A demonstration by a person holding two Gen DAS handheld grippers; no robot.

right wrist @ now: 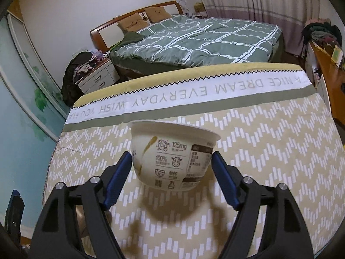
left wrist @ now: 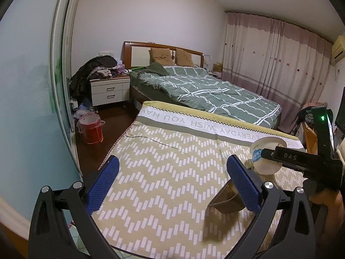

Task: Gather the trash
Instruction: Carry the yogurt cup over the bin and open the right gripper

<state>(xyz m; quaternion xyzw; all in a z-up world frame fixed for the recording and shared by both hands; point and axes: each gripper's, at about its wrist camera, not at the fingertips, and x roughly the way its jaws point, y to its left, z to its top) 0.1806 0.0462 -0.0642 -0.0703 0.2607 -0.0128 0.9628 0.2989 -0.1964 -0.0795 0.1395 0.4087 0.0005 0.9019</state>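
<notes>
My right gripper point(right wrist: 172, 166) is shut on a white yogurt cup point(right wrist: 172, 151) and holds it lifted above the patterned tablecloth point(right wrist: 269, 146); its shadow falls on the cloth below. The cup also shows in the left wrist view point(left wrist: 266, 157), gripped by the right gripper point(left wrist: 284, 157). My left gripper point(left wrist: 172, 181) is open and empty over the cloth point(left wrist: 161, 172). A brown paper cupcake liner point(left wrist: 226, 200) lies on the cloth just beside the left gripper's right finger point(left wrist: 243, 185).
A red bin lined with a plastic bag point(left wrist: 91, 130) stands on the dark floor left of the table. Beyond are a bed with a green quilt point(left wrist: 204, 88), a white nightstand piled with clothes point(left wrist: 110, 90) and curtains point(left wrist: 276, 64).
</notes>
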